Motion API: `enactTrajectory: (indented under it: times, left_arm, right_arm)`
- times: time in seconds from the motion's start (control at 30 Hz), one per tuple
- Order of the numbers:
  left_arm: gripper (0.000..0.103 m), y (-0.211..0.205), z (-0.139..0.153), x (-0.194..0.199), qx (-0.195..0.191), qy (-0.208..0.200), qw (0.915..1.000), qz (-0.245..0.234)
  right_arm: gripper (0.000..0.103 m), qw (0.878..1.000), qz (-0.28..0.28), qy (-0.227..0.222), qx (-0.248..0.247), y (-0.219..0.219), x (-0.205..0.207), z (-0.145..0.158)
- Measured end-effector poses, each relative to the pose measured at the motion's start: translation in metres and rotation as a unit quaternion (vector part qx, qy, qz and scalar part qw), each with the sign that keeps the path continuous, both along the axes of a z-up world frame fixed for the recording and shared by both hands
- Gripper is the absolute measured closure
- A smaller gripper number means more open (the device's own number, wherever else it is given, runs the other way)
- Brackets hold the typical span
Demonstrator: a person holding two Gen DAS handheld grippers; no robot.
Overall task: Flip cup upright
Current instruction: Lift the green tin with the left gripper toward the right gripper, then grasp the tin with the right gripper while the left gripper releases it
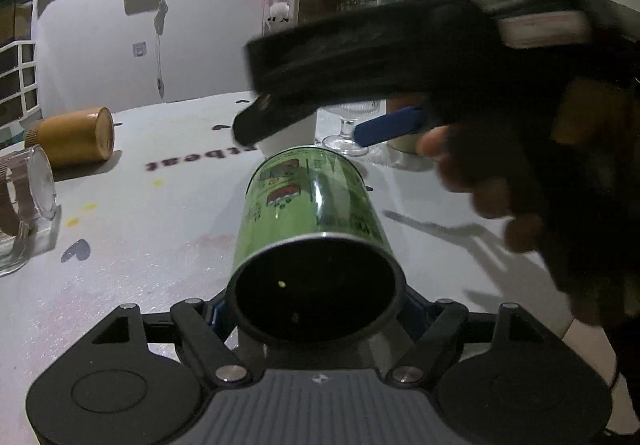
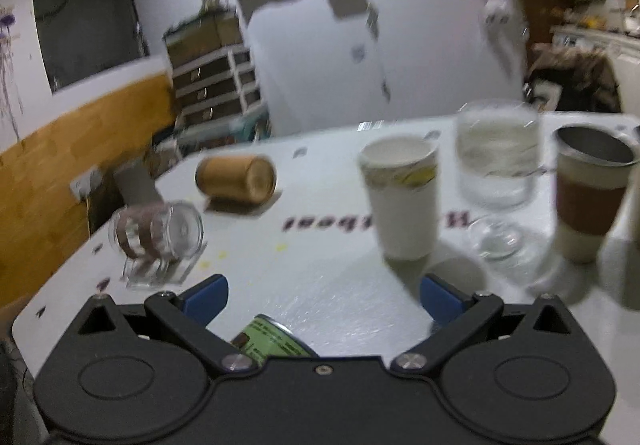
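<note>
A green printed cup [image 1: 316, 221] lies along my left gripper's axis, its dark open mouth toward the camera. My left gripper [image 1: 316, 315] is shut on the cup near its rim and holds it above the white table [image 1: 160, 245]. The right gripper [image 1: 316, 125], held by a hand, hovers over the cup's far end in the left wrist view. In the right wrist view my right gripper [image 2: 324, 295] is open with blue fingertips [image 2: 208, 295] spread, and the green cup [image 2: 272, 341] shows just below it.
A tan cup [image 2: 236, 179] and a clear glass [image 2: 160, 237] lie on their sides at the left. A white paper cup [image 2: 402, 201], a stemmed glass [image 2: 496, 173] and a sleeved steel tumbler [image 2: 592, 197] stand upright at the right.
</note>
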State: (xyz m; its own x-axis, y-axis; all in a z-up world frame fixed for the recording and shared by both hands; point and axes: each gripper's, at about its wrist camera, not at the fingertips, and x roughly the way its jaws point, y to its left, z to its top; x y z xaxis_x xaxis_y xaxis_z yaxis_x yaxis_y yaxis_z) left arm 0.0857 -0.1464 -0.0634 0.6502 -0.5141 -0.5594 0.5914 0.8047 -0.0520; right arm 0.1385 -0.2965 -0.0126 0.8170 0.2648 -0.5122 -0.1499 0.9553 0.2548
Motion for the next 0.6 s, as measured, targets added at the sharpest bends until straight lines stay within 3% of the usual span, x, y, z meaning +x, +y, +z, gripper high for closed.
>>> enactTrajectory:
  times: [0.17, 0.3, 0.6]
  left_arm:
    - [0.022, 0.016, -0.001, -0.005, -0.017, -0.006, 0.9998, 0.010]
    - [0.022, 0.029, -0.001, -0.011, -0.037, -0.010, 0.9990, 0.024]
    - [0.021, 0.054, -0.002, -0.006, -0.095, 0.008, 0.9927, 0.074]
  right_arm:
    - [0.000, 0.999, 0.024, 0.041, -0.025, 0.010, 0.017, -0.014]
    - [0.000, 0.998, 0.007, 0.052, -0.025, -0.005, 0.015, -0.018]
    - [0.000, 0.998, -0.037, 0.055, -0.016, -0.049, -0.026, -0.016]
